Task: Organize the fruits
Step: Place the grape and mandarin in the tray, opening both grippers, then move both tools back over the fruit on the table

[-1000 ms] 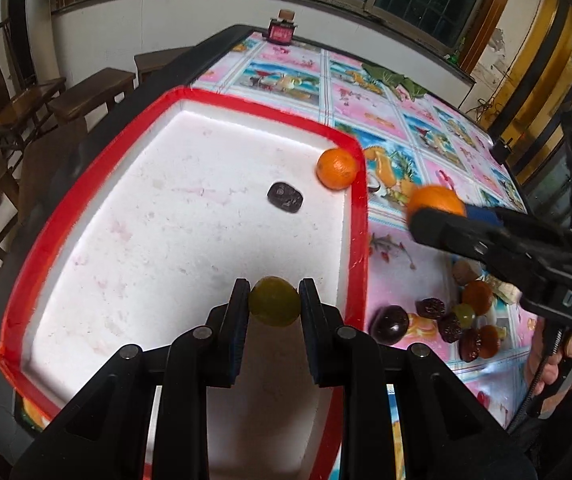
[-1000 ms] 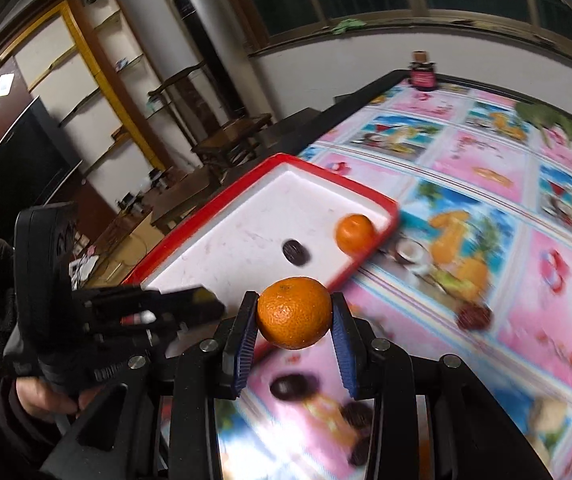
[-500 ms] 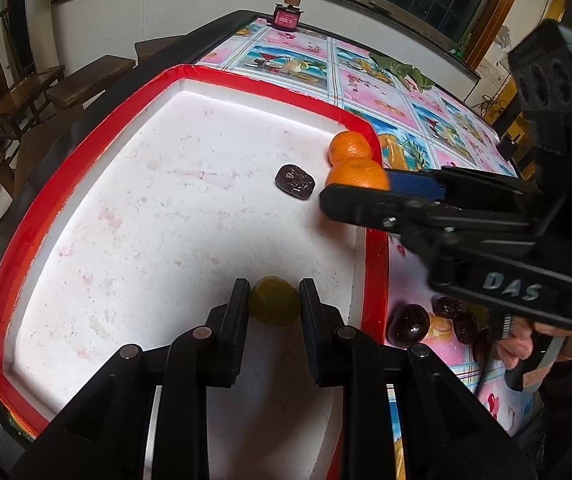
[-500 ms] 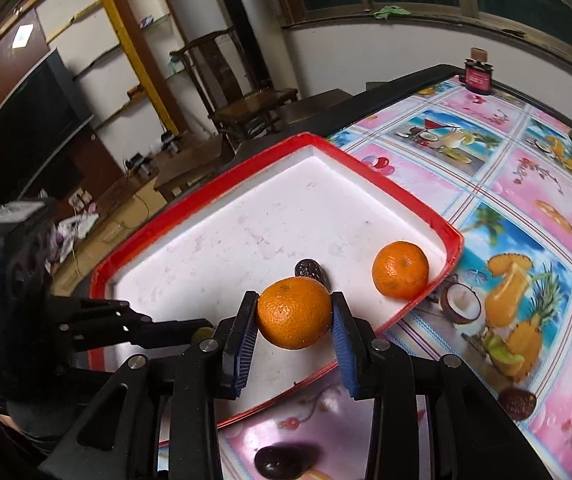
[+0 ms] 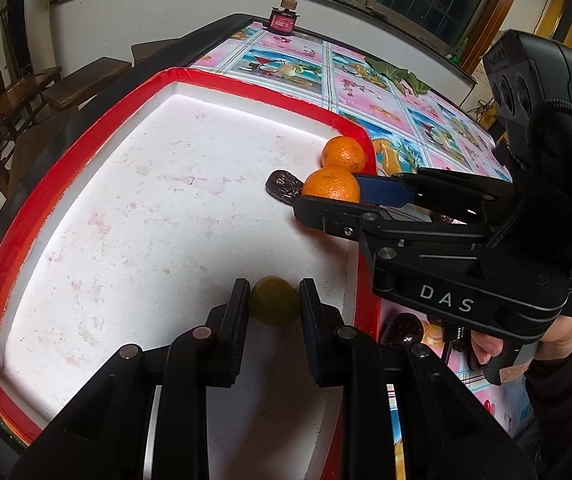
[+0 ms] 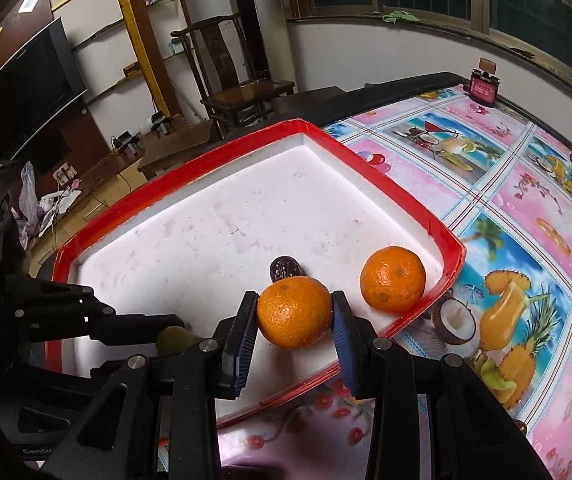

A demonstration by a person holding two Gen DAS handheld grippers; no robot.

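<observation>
A white tray with a red rim point(image 5: 222, 80) point(image 6: 441, 236) lies on the patterned tablecloth. My left gripper point(image 5: 274, 306) is shut on a small yellow-green fruit point(image 5: 274, 300) point(image 6: 172, 338) low over the tray's near side. My right gripper point(image 6: 293, 312) point(image 5: 325, 196) is shut on an orange point(image 6: 293, 312) point(image 5: 331, 184) held just above the tray floor by its right wall. A second orange point(image 6: 393, 280) point(image 5: 343, 154) rests in the tray's right corner. A dark wrinkled date point(image 6: 284, 267) point(image 5: 283, 187) lies beside them, partly hidden behind the held orange.
Dark fruits point(image 5: 403, 330) lie on the tablecloth right of the tray, mostly hidden by the right gripper's body. A small red jar point(image 5: 284, 20) point(image 6: 483, 86) stands at the table's far edge. Wooden chairs point(image 6: 242, 80) stand beyond the table. A hand point(image 5: 525, 340) holds the right gripper.
My right gripper carried its orange leftward from over the tablecloth, across the red rim and down into the tray, next to the resting orange. The left gripper stayed put with its fruit.
</observation>
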